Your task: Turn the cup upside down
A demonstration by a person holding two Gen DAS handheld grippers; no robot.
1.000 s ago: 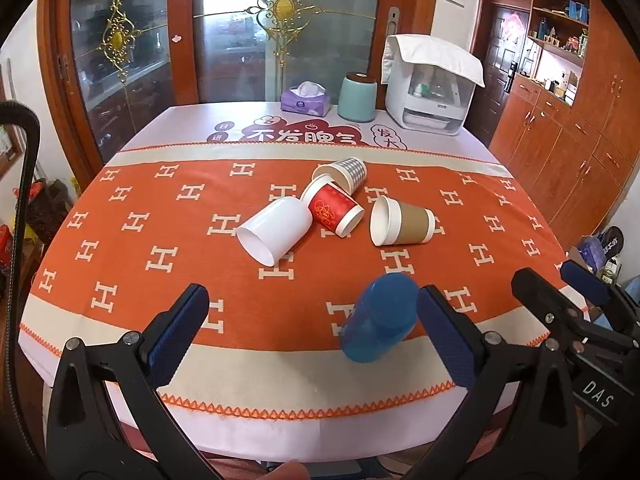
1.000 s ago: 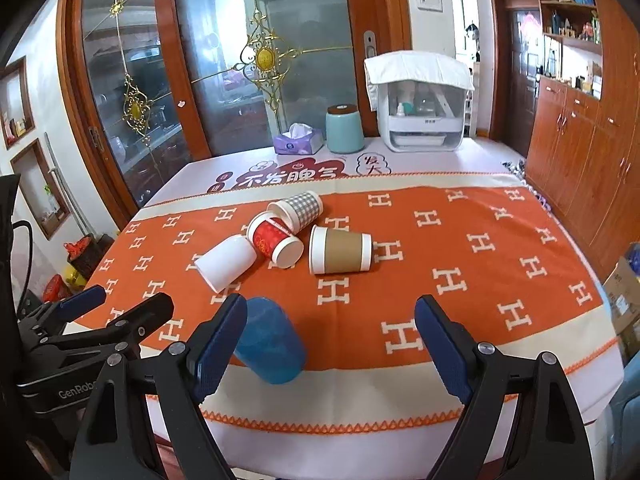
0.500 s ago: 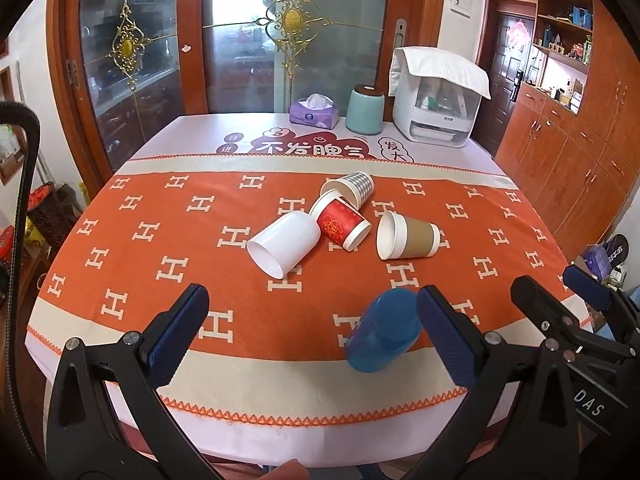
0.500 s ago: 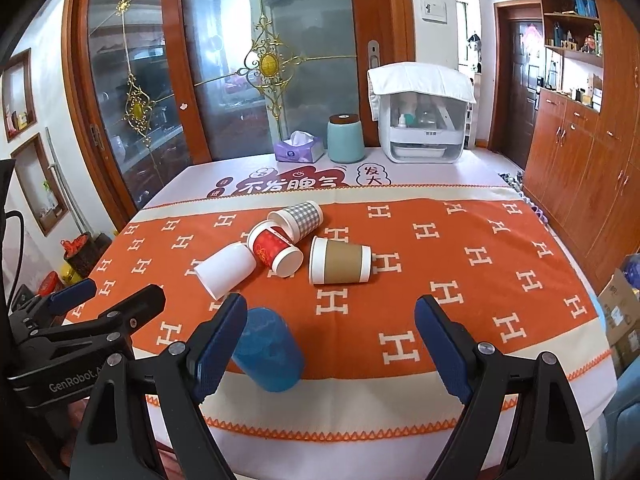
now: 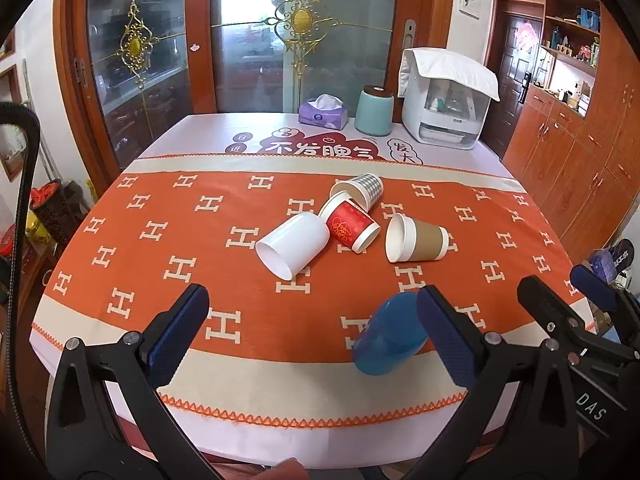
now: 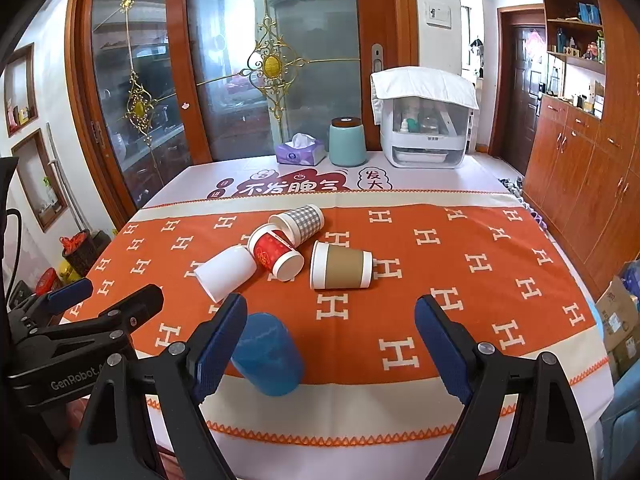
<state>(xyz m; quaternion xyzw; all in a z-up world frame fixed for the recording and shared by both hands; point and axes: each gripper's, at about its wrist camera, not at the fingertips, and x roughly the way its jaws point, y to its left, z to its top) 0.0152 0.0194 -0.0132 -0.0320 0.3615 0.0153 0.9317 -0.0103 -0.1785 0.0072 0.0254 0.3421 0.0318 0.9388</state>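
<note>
Both tongs pulled back — blue cup beside right tongs' left finger.

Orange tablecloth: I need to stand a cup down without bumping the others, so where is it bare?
Bare cloth lies right of the brown cup, toward the wooden cabinets, and left of the white cup. The middle is crowded: white, red cup, checked cup bunched together. The blue cup takes the near edge.

Left tool: "GenRobot" printed white on its black body.
Right tool: "DAS" on its body.
Orange cloth: repeated white "H" marks.
Worktop far edge: red banner with Chinese characters.
</note>
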